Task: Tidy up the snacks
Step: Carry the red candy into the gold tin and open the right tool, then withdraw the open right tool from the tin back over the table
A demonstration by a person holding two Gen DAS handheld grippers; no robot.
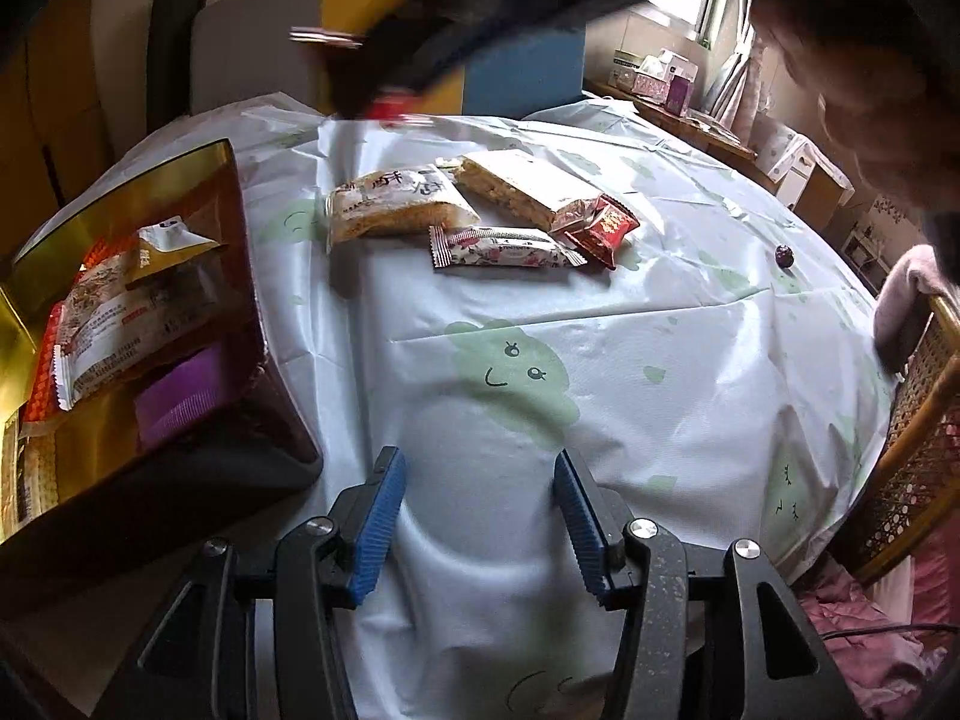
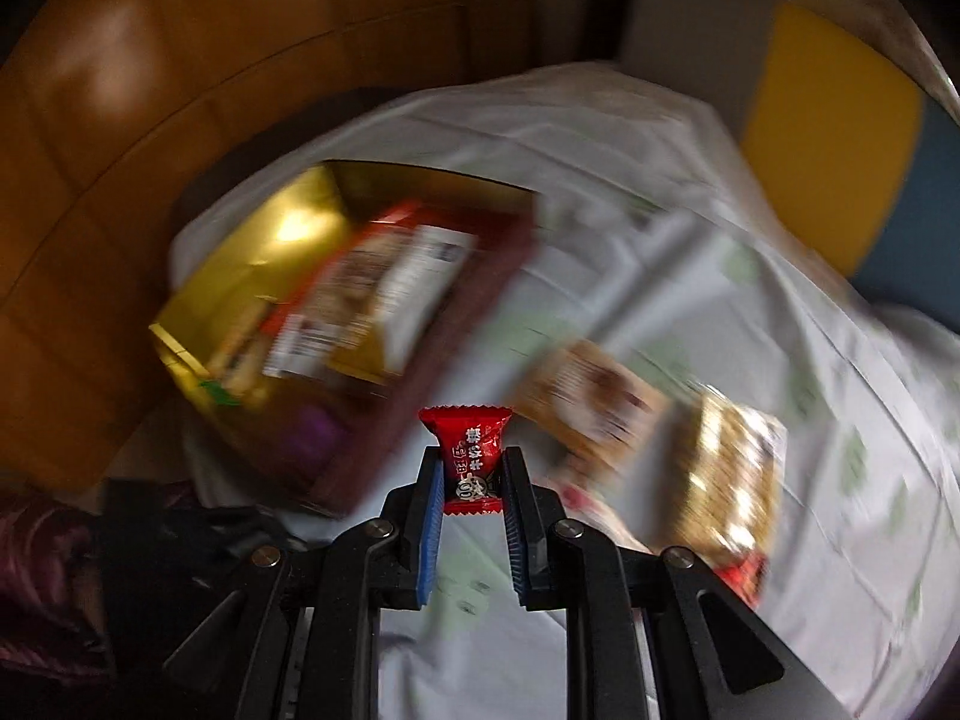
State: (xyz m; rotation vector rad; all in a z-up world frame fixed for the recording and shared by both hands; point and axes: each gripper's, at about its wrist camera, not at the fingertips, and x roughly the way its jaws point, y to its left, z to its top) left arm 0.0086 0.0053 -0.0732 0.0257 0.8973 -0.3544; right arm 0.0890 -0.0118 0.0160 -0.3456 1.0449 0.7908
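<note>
My right gripper (image 2: 473, 457) is shut on a small red candy packet (image 2: 469, 450), held above the table between the gold-lined box (image 2: 240, 264) and the loose snacks. That view is blurred by motion. In the left wrist view, my left gripper (image 1: 479, 468) hangs open and holds nothing, low over the pale tablecloth (image 1: 600, 360). The gold-lined box (image 1: 198, 180) stands to its left with several snack packets inside. Beyond lie two large biscuit packs (image 1: 396, 204), a floral bar (image 1: 504, 247) and red candies (image 1: 600, 225). The right gripper shows as a dark blur (image 1: 384, 90) at the top.
A small dark round thing (image 1: 783, 255) lies on the cloth at the right. A wicker chair (image 1: 924, 420) with pink fabric stands by the table's right edge. Yellow, grey and blue panels (image 1: 522, 84) rise behind the table. A shelf with boxes (image 1: 666, 84) stands at the back right.
</note>
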